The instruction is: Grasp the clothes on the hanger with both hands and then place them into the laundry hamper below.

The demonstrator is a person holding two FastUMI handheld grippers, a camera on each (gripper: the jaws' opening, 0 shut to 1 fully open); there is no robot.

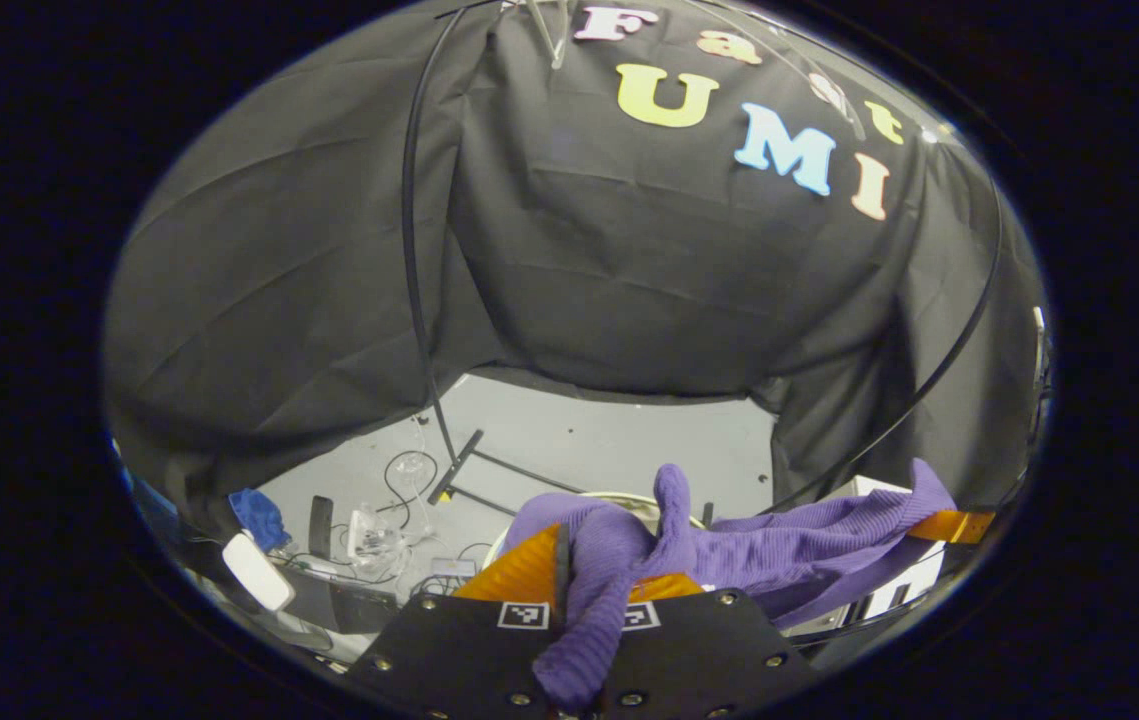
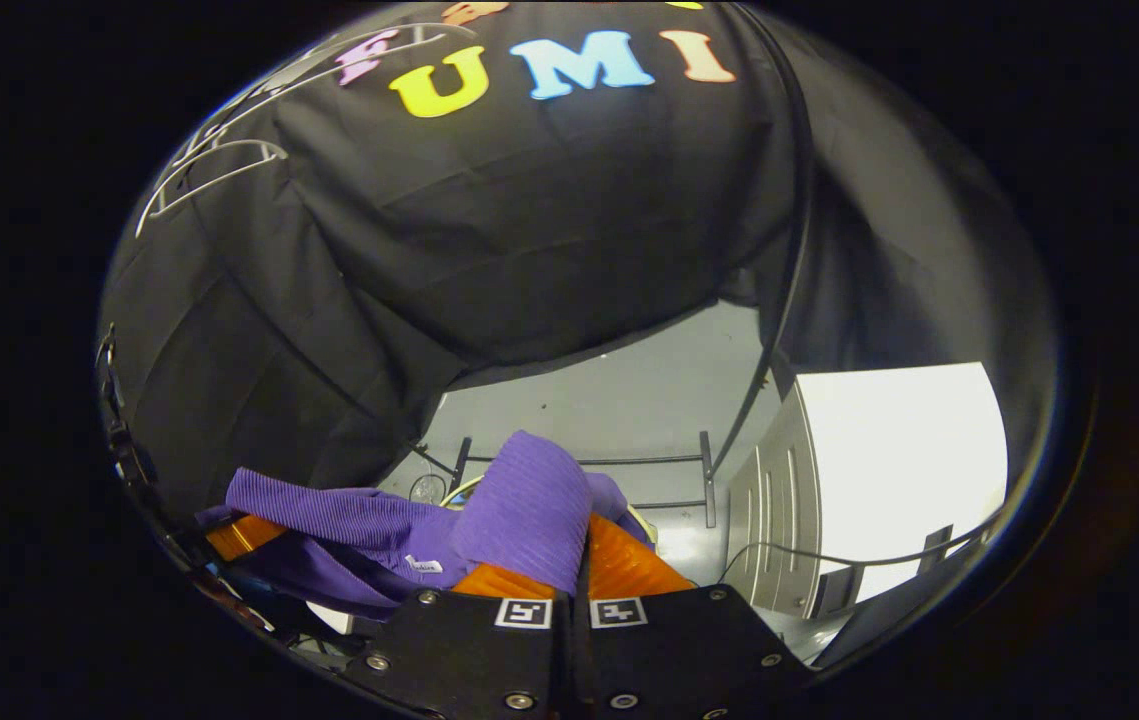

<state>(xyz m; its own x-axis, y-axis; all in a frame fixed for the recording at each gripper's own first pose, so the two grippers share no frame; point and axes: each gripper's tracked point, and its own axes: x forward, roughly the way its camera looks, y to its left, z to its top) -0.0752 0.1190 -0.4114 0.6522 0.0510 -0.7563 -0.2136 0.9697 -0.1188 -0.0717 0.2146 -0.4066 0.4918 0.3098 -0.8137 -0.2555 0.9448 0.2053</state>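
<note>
Between the two hand-held grippers, the purple garment point(image 1: 729, 550) is stretched as a band, one end in each. In the left gripper view, the left hand-held gripper point(image 1: 579, 580) sits at 6 o'clock with its fingers clenched on a bunched fold of the knit; a loose tail of the cloth spills back over the gripper body. From that grip the cloth runs off toward 3 o'clock, where its far end meets the right hand-held gripper point(image 1: 949, 525) at the edge of the view. In the right gripper view, the right hand-held gripper point(image 2: 581, 570) likewise grips a thick fold rising at 12 o'clock from between its fingers, and the rest of the garment point(image 2: 369, 525) trails toward 9 o'clock to the other gripper point(image 2: 234, 535).

Judgement: the garment's long axis lies across, from gripper to gripper, roughly level, so neither hand is nearer; both hold it already. A pale curved rim point(image 1: 619, 497) shows just beyond the cloth in the left gripper view; this is likely the laundry hamper, though too little is visible to confirm. The wire hanger point(image 2: 214, 165) hangs at 10 o'clock in the right gripper view, well apart from the cloth. The coming move appears to be downward.

Condition of the item: ribbed purple knit, soft, creased, with a small white tag point(image 2: 422, 564).
</note>
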